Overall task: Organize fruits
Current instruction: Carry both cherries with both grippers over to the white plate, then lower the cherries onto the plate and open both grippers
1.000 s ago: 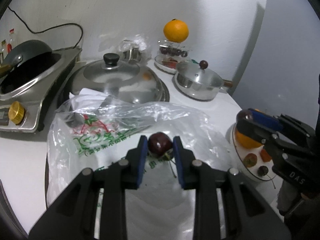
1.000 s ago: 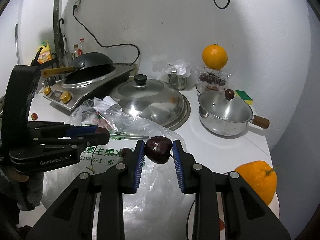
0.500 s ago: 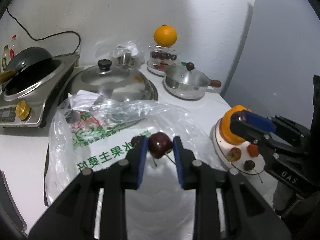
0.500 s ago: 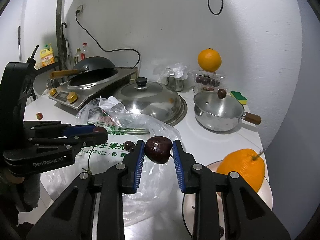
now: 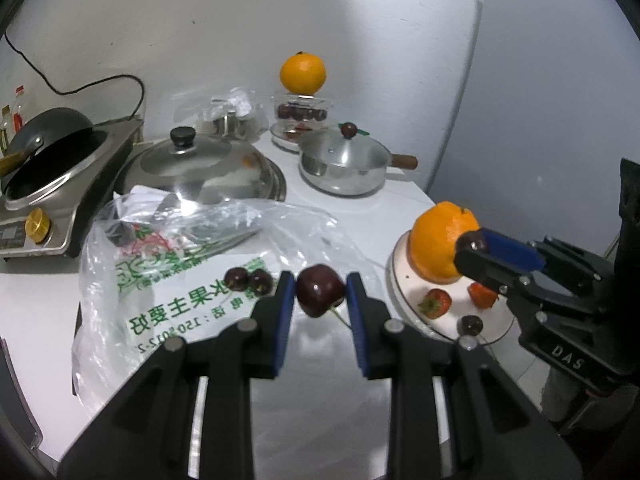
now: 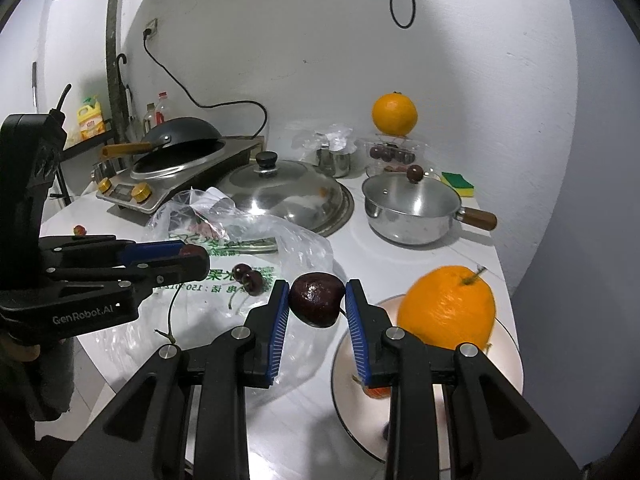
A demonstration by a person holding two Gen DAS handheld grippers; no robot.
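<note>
Since the earlier frames both grippers had drawn back from the plastic bag toward the near right, so the white plate came fuller into view; both grips were unchanged.

Left wrist view: left gripper (image 5: pixel 320 294) clamped on a dark cherry (image 5: pixel 319 290), stem trailing to the right, held above the plastic bag (image 5: pixel 192 280). Two loose cherries (image 5: pixel 249 280) lay on the bag just left of the fingers. To the right stood the white plate (image 5: pixel 404 300) bearing a large orange (image 5: pixel 438 240), two strawberries (image 5: pixel 436 303) and one plated cherry (image 5: pixel 470 324). The right gripper (image 5: pixel 472 246) entered from the right, over the plate and in front of the orange.

Right wrist view: right gripper (image 6: pixel 318 300) clamped on a second cherry (image 6: pixel 318 299), at the plate's left rim. The orange filled much of the plate's far side.

Judgement: step in hand is carrying both cherries to the plate. Best released low over bare plate near the strawberries, one gripper at a time, since round fruit may roll off the rim. The orange and the other gripper crowd the approach.

Around: a wok (image 6: pixel 180 136) on a cooker at far left, a domed lid (image 6: pixel 286 188), a lidded saucepan (image 6: pixel 412 208), a second orange (image 6: pixel 394 114) atop a clear box of cherries (image 6: pixel 390 154) at the wall.
</note>
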